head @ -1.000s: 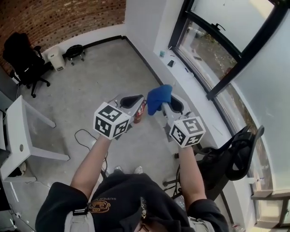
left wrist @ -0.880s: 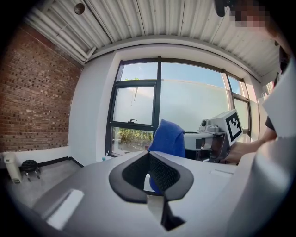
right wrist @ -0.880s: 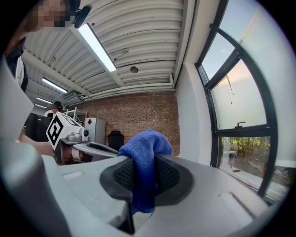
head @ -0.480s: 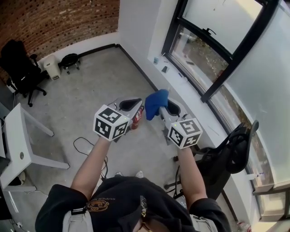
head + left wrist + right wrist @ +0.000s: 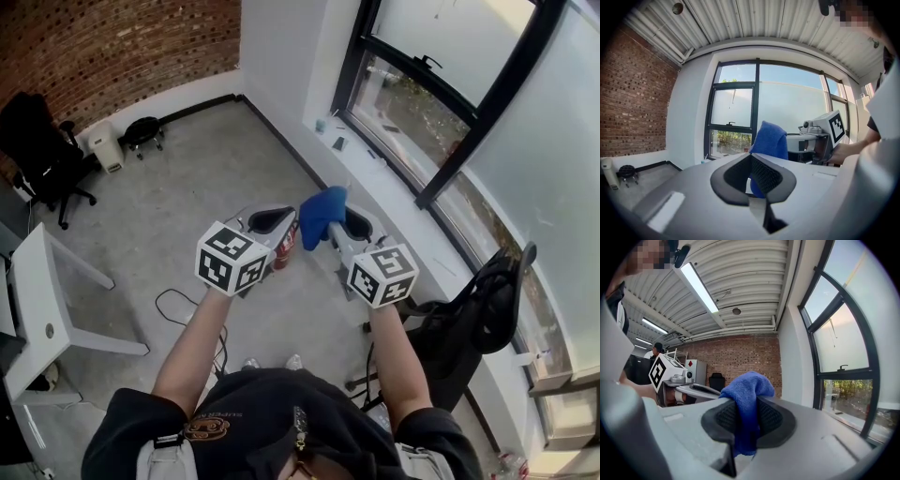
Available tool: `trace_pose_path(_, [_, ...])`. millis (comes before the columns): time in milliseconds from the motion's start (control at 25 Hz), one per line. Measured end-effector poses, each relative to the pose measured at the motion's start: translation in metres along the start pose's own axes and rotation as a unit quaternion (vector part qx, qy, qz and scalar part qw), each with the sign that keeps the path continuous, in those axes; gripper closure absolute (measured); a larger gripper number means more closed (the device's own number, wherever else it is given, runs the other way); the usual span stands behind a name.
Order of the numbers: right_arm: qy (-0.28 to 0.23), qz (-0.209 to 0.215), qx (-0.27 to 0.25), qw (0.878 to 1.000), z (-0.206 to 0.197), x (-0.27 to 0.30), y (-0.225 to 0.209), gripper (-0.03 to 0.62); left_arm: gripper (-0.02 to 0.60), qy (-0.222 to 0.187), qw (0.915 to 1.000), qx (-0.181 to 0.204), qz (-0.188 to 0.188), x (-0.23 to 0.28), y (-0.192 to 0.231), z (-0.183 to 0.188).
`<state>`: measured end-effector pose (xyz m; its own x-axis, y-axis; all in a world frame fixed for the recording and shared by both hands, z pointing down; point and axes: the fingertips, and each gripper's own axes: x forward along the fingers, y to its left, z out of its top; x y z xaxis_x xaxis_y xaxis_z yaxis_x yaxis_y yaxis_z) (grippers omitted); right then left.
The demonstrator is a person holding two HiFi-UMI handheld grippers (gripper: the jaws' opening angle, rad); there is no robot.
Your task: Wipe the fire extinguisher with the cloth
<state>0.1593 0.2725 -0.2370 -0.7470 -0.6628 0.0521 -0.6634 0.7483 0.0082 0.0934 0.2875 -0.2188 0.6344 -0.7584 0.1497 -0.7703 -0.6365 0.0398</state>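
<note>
Right gripper view shows the right gripper (image 5: 746, 420) clenched on the blue cloth (image 5: 746, 392): the cloth is pinched between the two dark ribbed pads, with a rounded bunch rising above them and a short tail hanging below. In the left gripper view the left gripper (image 5: 752, 177) has its jaws pressed together with nothing between them, and the cloth shows beyond it, apart from its pads. In the head view the person holds both grippers up in front of the chest, side by side and roughly level, with the cloth near the left gripper's jaw end. The red fire extinguisher (image 5: 287, 242) shows only as a sliver between the two grippers, just beside the left gripper and below the cloth, mostly hidden; whether the cloth touches it cannot be told. Below lies a grey concrete floor (image 5: 206, 159) with a dark cable (image 5: 176, 292) looped on it. A white table (image 5: 37, 281) stands at the left, and a black office chair (image 5: 42, 141) near the brick wall (image 5: 122, 47). A large dark-framed window (image 5: 441, 112) runs along the right, with another black chair (image 5: 487, 319) near it.
</note>
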Motion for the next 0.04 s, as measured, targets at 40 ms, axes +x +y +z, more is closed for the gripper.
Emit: trace_pose_path(40, [-0.001, 0.000, 0.000, 1.000, 0.0005, 0.0006, -0.0019, 0.525, 0.574, -0.001, 1.0000, 0.000, 0.000, 0.0020, 0.0006, 0.0011])
